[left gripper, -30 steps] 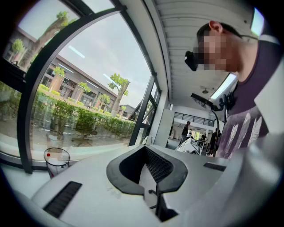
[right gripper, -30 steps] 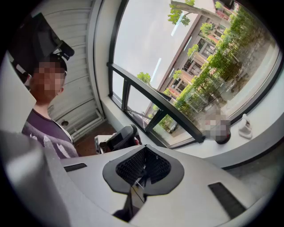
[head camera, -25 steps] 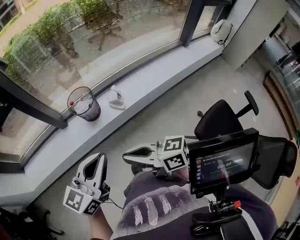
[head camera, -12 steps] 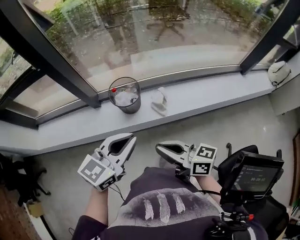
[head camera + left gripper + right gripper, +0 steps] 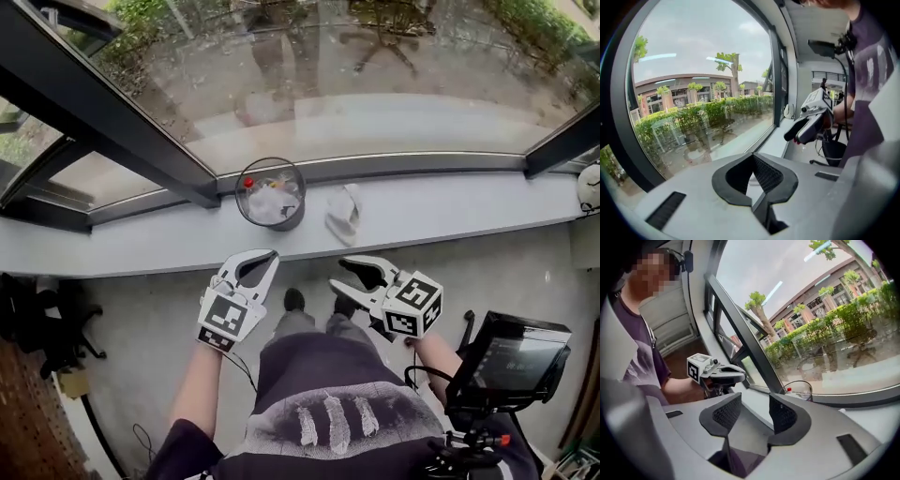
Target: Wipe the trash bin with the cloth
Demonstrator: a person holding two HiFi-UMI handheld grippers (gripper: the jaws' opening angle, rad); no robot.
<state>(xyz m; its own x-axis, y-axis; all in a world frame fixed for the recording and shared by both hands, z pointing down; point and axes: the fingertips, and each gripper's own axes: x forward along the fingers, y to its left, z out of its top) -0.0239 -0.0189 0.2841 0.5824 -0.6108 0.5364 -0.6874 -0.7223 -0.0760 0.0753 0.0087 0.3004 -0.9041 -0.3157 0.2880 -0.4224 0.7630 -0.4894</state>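
Closer to the window sill (image 5: 469, 211) now: left hand-held gripper (image 5: 267, 255) closed, empty; right hand-held gripper (image 5: 339, 274) jaws just opening, nothing between. Mid-sill stands trash bin (image 5: 271, 194), cloth (image 5: 343, 212) just beside. Risk: a wide reach for cloth tips bin.

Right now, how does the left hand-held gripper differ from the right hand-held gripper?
The left hand-held gripper has its jaws together; the right hand-held gripper has its jaws apart, having just been opening, with nothing between them. In the head view the left one's tip lies below the trash bin, the right one's below the cloth. Both are empty and touch nothing on the window sill.
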